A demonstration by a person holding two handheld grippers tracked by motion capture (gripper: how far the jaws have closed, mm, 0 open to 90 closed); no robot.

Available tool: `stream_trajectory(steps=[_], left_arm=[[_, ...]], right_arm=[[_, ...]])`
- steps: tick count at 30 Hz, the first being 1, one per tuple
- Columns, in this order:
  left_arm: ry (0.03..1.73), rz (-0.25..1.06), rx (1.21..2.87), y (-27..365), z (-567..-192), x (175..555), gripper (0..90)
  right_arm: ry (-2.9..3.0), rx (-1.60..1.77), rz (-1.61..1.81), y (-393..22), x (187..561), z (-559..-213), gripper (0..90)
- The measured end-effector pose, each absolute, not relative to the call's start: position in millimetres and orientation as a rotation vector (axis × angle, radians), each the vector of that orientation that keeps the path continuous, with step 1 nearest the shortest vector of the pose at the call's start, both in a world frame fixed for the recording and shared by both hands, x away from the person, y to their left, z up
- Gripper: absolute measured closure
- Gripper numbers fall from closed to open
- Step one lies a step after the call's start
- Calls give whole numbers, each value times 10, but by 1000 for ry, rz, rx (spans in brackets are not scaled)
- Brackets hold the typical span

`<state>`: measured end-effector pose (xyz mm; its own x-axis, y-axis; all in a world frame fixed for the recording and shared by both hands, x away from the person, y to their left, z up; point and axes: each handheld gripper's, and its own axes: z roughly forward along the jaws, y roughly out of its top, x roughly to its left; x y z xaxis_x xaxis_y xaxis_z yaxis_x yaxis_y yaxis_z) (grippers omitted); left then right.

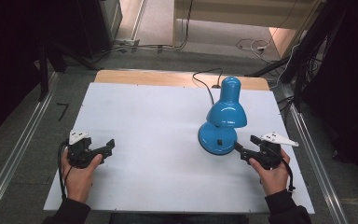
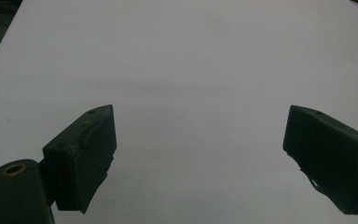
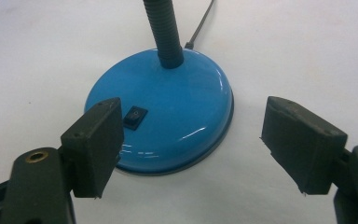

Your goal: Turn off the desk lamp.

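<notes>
Blue desk lamp (image 1: 223,119) stands on the white desk (image 1: 144,121), right of centre; round base (image 3: 168,116) flat on the surface, shade (image 1: 227,113) above it tipped toward the person, black rocker switch (image 3: 135,116) on the base top, flexible neck (image 3: 164,32) rising from the base, black cord (image 1: 205,79) trailing off the far edge. Right hand-held gripper (image 1: 244,147) just beside the base on its right, jaws spread wide, nothing between them; in the right gripper view its left jaw overlaps the base rim, contact unclear. Left hand-held gripper (image 1: 107,147) well apart at desk's left, jaws spread, empty, over bare surface. Each held in a hand (image 1: 79,175)
</notes>
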<state>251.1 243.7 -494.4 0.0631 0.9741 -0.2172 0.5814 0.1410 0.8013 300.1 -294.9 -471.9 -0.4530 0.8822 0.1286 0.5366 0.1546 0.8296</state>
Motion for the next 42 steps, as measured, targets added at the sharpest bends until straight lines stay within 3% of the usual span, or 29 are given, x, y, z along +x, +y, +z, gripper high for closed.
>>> stream_trajectory(steps=[42], left_arm=[[1618, 613, 1540, 2435, -4948, 2511, 104]], right_arm=[[1999, 1404, 1176, -3292, 2850, -4739, 190]])
